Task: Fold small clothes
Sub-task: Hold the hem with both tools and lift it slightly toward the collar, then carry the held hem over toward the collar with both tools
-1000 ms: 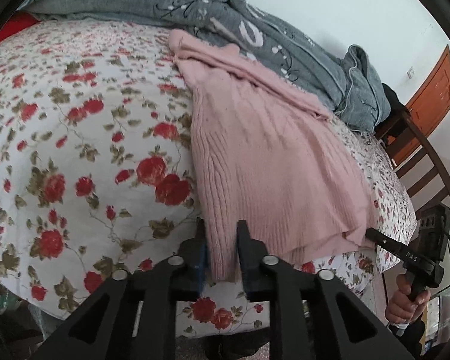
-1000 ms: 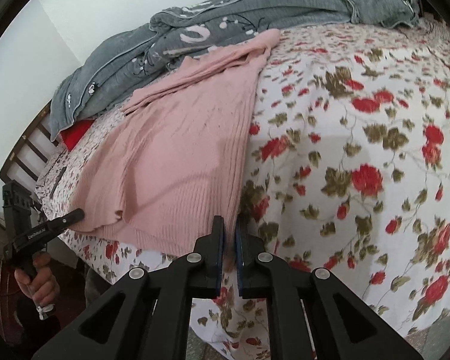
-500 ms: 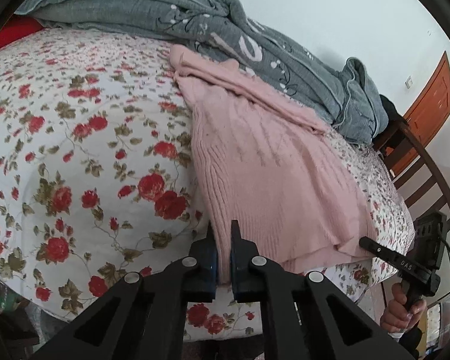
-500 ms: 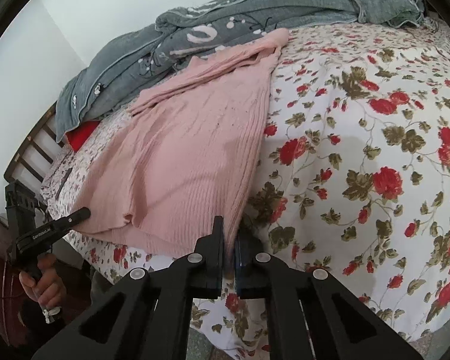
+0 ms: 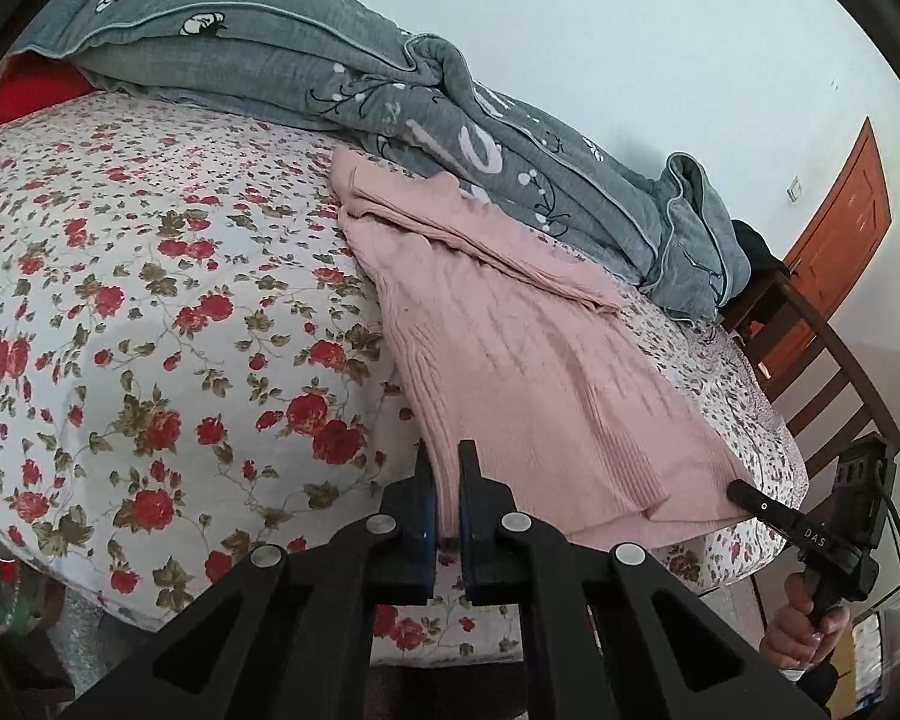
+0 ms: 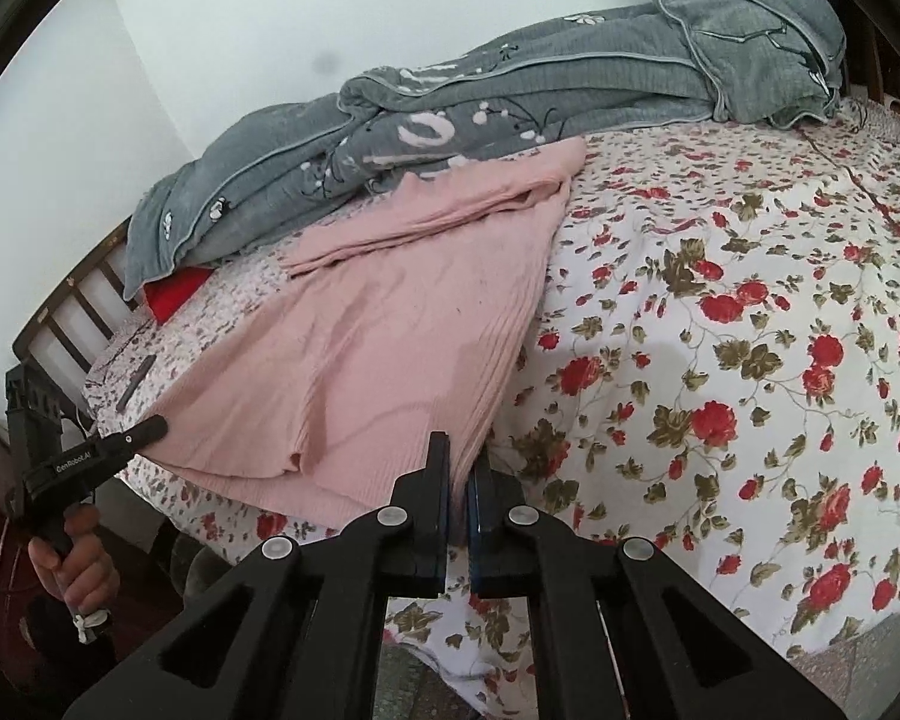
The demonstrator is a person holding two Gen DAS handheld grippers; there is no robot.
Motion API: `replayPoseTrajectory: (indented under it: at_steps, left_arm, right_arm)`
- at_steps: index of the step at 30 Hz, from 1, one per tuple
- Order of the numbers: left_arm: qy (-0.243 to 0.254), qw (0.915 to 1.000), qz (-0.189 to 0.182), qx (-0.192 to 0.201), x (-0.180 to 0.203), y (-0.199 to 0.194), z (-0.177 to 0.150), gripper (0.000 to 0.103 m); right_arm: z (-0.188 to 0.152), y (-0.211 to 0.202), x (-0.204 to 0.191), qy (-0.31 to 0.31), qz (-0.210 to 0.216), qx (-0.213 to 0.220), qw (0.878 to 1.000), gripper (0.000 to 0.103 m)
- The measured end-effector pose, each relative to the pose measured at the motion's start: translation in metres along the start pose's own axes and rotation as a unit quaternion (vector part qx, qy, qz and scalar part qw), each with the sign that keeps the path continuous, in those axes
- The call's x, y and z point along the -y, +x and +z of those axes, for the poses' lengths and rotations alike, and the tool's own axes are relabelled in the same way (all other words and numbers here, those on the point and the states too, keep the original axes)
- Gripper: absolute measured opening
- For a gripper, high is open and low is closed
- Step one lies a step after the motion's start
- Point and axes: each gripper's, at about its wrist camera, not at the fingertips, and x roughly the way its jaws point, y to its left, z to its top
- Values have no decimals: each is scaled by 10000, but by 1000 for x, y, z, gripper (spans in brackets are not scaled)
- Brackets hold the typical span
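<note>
Pink knit garment (image 5: 528, 372) lies spread on the floral bedsheet (image 5: 150, 312), its far end against the grey quilt (image 5: 390, 84) heaped along the wall. My left gripper (image 5: 444, 468) is clamped on the near hem at one lower corner, knit pinched between both fingers. My right gripper (image 6: 459, 462) grips the opposite lower corner of the same hem, fingers closed on the ribbed edge. I note each handset visible in the other's view, at the bed's near edge. A wooden chair (image 5: 810, 360) stands beside the bed.
</note>
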Motion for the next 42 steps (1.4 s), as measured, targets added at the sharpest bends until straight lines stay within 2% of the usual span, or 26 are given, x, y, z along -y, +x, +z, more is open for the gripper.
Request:
replayPoseTrajectory:
  at_steps: [11,22,27,30,34,38,42]
  left_arm:
    - [101,9998,-115,151,14,-32,-1,6]
    - [-134,9987,-364,328,16,-34,34,6]
    - [-103,9978,-404,521,17,-23,65,6]
    - [-75,9976,-243,642,17,-11,86,6]
    - [-254,9971,-322,640,11,8,116,6]
    - [-285,9973,-208,645,9,30,145,6]
    - [-441,9969,-151,630,3,52,160,6]
  right_arm:
    - [-4,-37,-14,-77,94,158,9998,5]
    - [21,-51,-20,-42,136,354,9993,5]
    - [49,-45,-17,59,235,488,9985,5]
    - [68,-34,-17,55,185,564,9982,5]
    - [98,-13,-18,-37,-16,608,9981,5]
    - [131,9,-19,-102,-116,664,9977,5]
    - [159,31,-17,-74,-144,684,9975,5]
